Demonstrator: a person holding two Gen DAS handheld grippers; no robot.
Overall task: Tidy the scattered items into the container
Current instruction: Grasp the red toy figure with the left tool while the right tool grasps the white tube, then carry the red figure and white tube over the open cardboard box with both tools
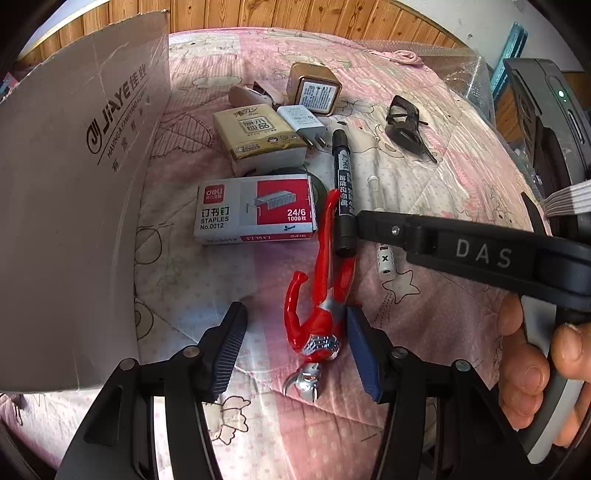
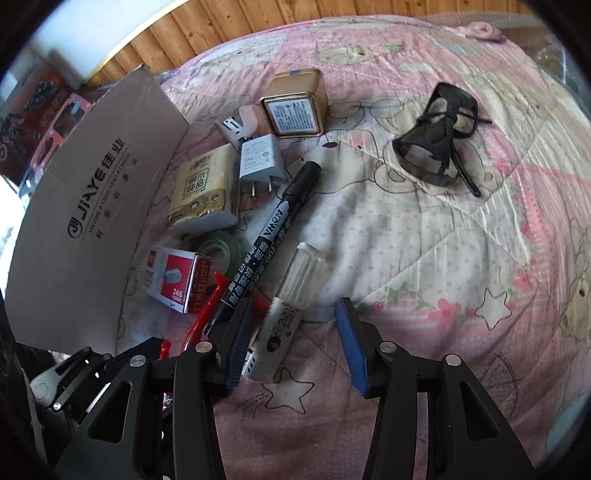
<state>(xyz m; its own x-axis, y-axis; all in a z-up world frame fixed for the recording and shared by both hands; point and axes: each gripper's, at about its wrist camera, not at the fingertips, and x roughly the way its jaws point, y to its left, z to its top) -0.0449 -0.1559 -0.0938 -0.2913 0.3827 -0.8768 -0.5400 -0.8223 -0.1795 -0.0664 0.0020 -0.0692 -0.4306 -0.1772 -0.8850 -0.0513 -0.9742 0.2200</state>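
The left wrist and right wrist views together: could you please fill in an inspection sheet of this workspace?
Surface: pink quilted bedspread.
Job's things: red figure, black marker, staples box, tissue pack, white charger, gold tin, clear-capped tube, tape roll, glasses; all lie outside the cardboard box.
Clutter: nothing seen.
Grippers: left gripper open around the figure; right gripper open over the tube.
Cables: nothing seen.
Surroundings: wood-panelled wall.

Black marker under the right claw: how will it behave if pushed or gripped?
The black marker is round-bodied, so a sideways push would probably roll it on the quilt. It looks rigid and light. Its glossy barrel may slip; one end rests on the red figure, so lifting could nudge that.
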